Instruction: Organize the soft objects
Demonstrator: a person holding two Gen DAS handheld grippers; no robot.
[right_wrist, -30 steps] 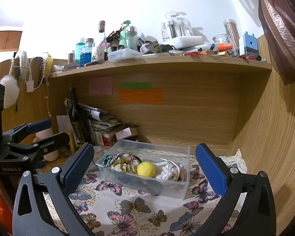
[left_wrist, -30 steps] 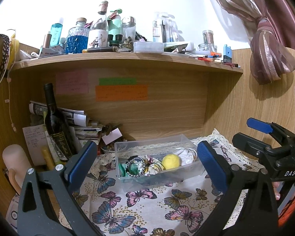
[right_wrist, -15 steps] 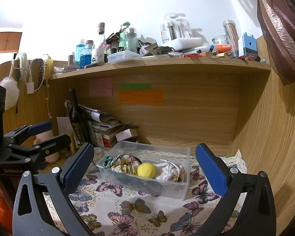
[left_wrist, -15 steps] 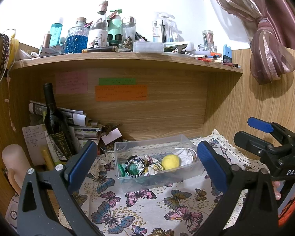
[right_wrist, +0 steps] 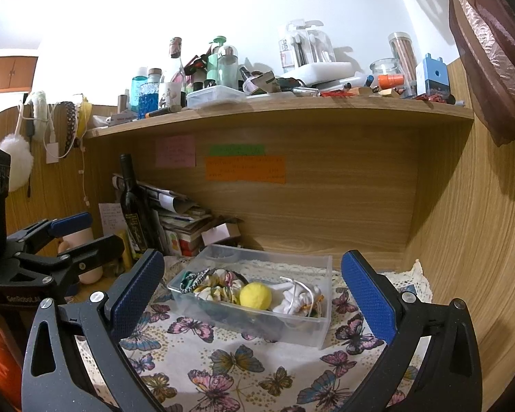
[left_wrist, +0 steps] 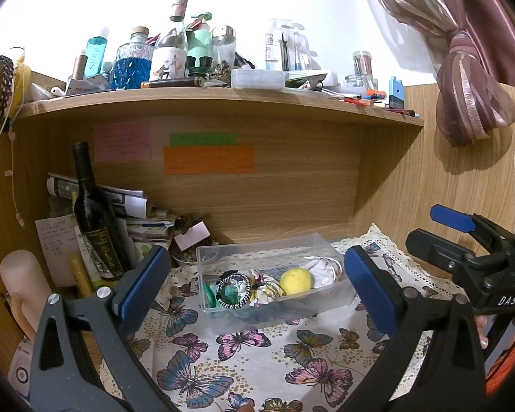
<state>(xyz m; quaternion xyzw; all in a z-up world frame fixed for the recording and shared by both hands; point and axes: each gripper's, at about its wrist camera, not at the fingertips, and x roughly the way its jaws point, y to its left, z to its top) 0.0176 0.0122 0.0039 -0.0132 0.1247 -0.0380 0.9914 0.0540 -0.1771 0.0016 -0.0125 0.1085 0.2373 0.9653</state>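
Observation:
A clear plastic box (left_wrist: pixel 329 304) (right_wrist: pixel 321 326) stands on the butterfly cloth (left_wrist: pixel 250 360) (right_wrist: pixel 223 370). In it lie a yellow soft ball (left_wrist: pixel 296 282) (right_wrist: pixel 255 296), scrunchies (left_wrist: pixel 235 290) (right_wrist: pixel 219 286) and a white cloth piece (left_wrist: pixel 322 269) (right_wrist: pixel 297 300). My left gripper (left_wrist: pixel 254 285) is open and empty, held back from the box. My right gripper (right_wrist: pixel 252 292) is open and empty, also short of the box. Each gripper shows at the edge of the other's view, the right one (left_wrist: pixel 463 237) and the left one (right_wrist: pixel 68 237).
A dark wine bottle (left_wrist: pixel 94 213) (right_wrist: pixel 134 209) and stacked papers (left_wrist: pixel 134 206) stand at the back left. A pale cup (left_wrist: pixel 24 278) stands at far left. The shelf (left_wrist: pixel 223 99) above is crowded with bottles. Wooden walls close the back and right.
Almost nothing has moved. Both grippers stay open and hover in nearly the same place, with only a slight drift.

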